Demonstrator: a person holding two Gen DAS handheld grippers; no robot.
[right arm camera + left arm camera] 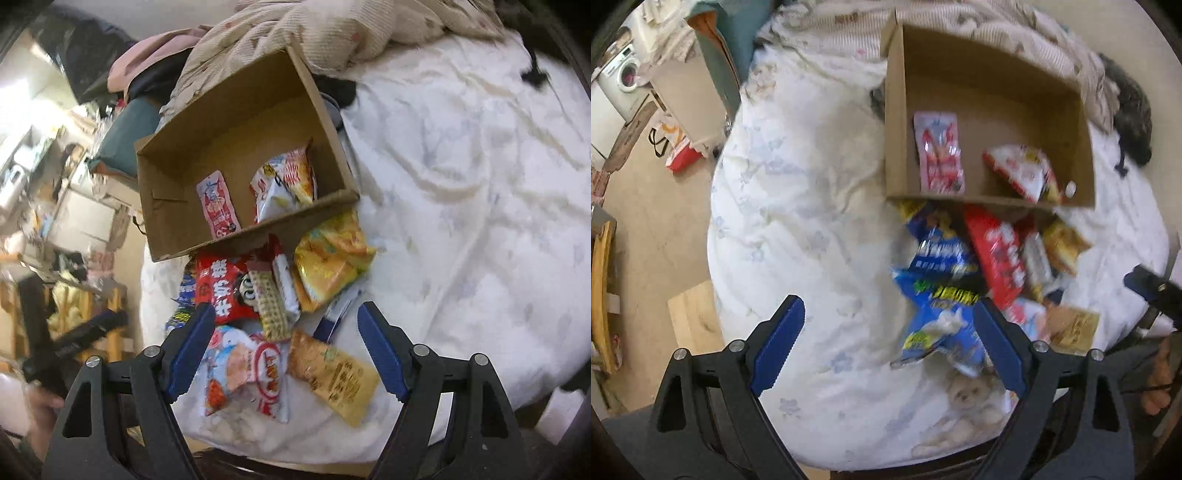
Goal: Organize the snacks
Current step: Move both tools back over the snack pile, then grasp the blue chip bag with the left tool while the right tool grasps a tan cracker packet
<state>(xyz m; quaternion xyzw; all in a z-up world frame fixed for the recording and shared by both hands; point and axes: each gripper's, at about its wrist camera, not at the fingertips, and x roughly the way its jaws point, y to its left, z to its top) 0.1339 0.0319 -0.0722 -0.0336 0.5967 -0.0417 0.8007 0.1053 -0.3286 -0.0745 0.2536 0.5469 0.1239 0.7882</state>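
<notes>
An open cardboard box (997, 85) (236, 122) lies on a white quilt. It holds a pink-red packet (940, 153) (218, 206) and a red-white-yellow bag (1021, 173) (286, 182). In front of the box lies a pile of snacks: a blue bag (942, 302), a red bag (997, 254) (221, 291), a yellow bag (328, 266), a biscuit pack (271, 306), a white-red bag (243, 373) and a tan packet (332, 376). My left gripper (888, 343) is open above the quilt, left of the pile. My right gripper (286, 350) is open above the near snacks.
The white quilt (812, 221) (461, 206) covers the bed. A beige blanket (332, 29) is bunched behind the box. A dark striped cat (1134, 114) lies at the far right. The bed's left edge drops to a floor with a washing machine (622, 79) and wooden furniture (602, 295).
</notes>
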